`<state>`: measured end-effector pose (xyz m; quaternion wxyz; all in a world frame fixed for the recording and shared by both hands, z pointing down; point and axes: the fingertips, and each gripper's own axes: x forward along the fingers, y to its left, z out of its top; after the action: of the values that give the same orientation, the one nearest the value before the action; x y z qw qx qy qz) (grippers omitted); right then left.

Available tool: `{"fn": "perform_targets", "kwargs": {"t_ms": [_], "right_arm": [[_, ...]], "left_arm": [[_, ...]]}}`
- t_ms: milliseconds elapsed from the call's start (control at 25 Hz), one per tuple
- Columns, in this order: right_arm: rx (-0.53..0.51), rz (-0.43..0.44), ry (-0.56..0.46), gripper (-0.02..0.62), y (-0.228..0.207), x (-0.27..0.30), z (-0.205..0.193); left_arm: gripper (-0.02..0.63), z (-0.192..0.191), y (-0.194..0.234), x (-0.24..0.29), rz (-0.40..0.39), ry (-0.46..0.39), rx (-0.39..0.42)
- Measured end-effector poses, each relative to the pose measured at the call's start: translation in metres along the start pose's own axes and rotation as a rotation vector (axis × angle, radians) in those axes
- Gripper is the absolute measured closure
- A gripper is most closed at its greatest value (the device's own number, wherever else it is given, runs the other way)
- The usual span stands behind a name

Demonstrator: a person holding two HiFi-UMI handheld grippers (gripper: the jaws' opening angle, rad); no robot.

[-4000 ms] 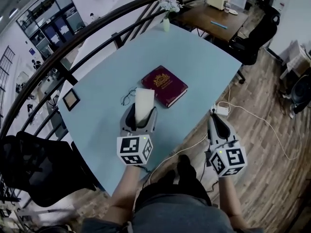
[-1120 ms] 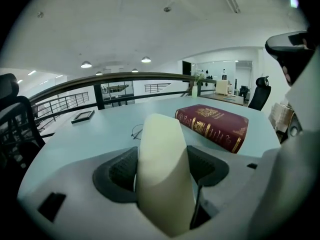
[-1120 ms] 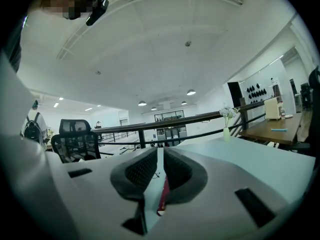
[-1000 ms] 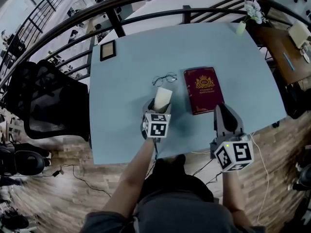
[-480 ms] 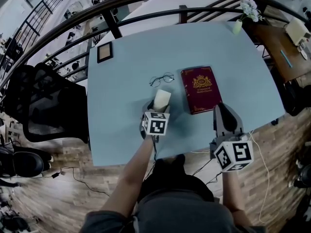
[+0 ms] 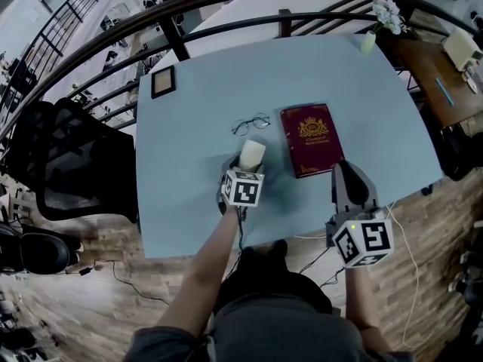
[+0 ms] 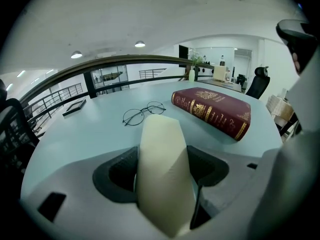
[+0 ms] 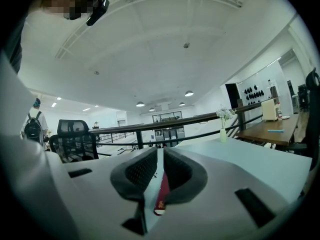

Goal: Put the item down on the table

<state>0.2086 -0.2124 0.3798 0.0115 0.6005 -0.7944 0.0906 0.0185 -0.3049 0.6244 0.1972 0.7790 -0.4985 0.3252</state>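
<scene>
Head view, left to right: left gripper [image 6: 243,172] pinching cream block [image 7: 162,174] low over tabletop [image 6: 189,127], near glasses [image 6: 250,124] and red book [image 6: 312,138]; contact with tabletop not discernible. Right gripper [image 6: 349,173] beside the near edge, pressed nearly together, empty. Lowering seemingly almost done; release not yet made.

Pale-blue table [image 6: 204,149] — book [image 6: 312,139], glasses [image 6: 250,124], frame [image 6: 161,81].

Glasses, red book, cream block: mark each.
glasses [image 6: 251,124], head view, bridge between lenses
red book [image 6: 312,138], head view, middle of cover
cream block [image 7: 162,169], left gripper view, front face
</scene>
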Motion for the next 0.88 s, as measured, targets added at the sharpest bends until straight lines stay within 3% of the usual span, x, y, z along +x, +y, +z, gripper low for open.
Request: {"fn": "perform_targets", "kwargs": {"t_ms": [880], "right_arm": [[0.007,0.01,-0.003,0.563,0.002,0.0017,-0.0003]], "left_arm": [[0.295,-0.0036,0.0015,0.0039,-0.029,0.038,-0.033]]}}
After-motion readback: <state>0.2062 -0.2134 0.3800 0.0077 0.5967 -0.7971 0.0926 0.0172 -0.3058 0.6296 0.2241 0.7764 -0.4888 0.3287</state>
